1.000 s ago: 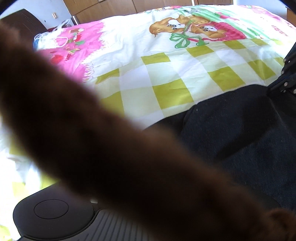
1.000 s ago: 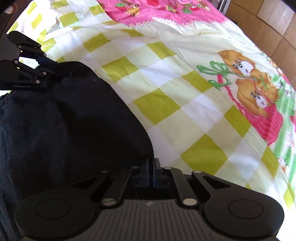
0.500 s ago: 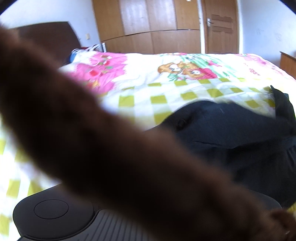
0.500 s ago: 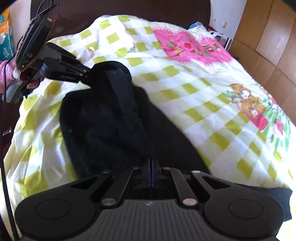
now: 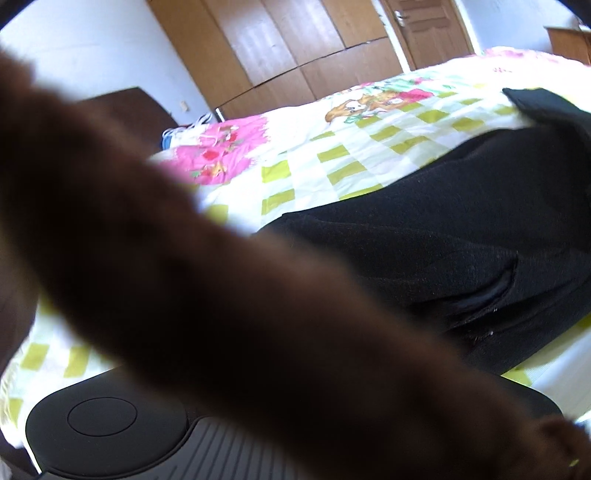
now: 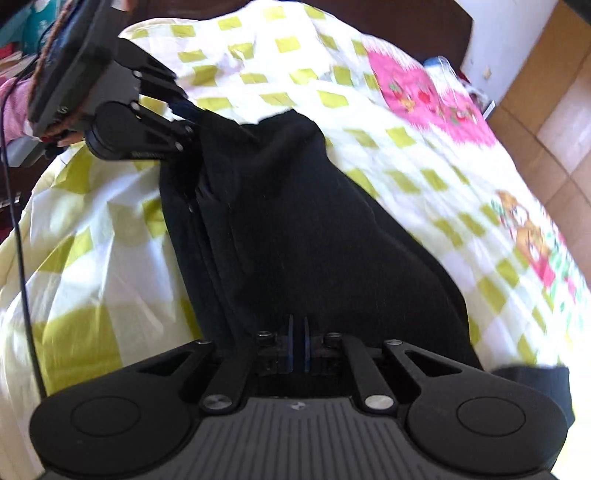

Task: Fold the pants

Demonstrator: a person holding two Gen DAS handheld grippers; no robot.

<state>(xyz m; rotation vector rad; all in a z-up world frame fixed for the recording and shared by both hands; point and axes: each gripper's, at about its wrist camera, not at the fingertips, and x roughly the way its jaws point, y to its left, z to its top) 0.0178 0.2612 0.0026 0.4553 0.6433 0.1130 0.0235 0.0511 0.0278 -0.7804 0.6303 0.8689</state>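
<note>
The black pants (image 6: 295,221) hang stretched between my two grippers above the yellow-checked bedcover (image 6: 424,147). At the bottom of the right wrist view, my right gripper (image 6: 297,332) is shut on one edge of the pants. At upper left of that view my left gripper (image 6: 188,114) pinches another edge, and the cloth bunches there. In the left wrist view the pants (image 5: 461,240) fill the right side over the bedcover (image 5: 332,155). A blurred brown furry strip (image 5: 221,277) crosses the lens and hides the left fingers.
A person's pink sleeve (image 6: 14,99) is behind the left gripper, and a thin cable (image 6: 18,221) hangs at the left. A dark headboard (image 5: 122,107), a wooden wardrobe (image 5: 295,55) and a door (image 5: 424,29) stand beyond the bed. White and blue items (image 5: 184,129) lie near the headboard.
Both grippers have risen with the pants, lifting the cloth off the bedcover. The pants now hang taut between them, and both views have tilted upward.
</note>
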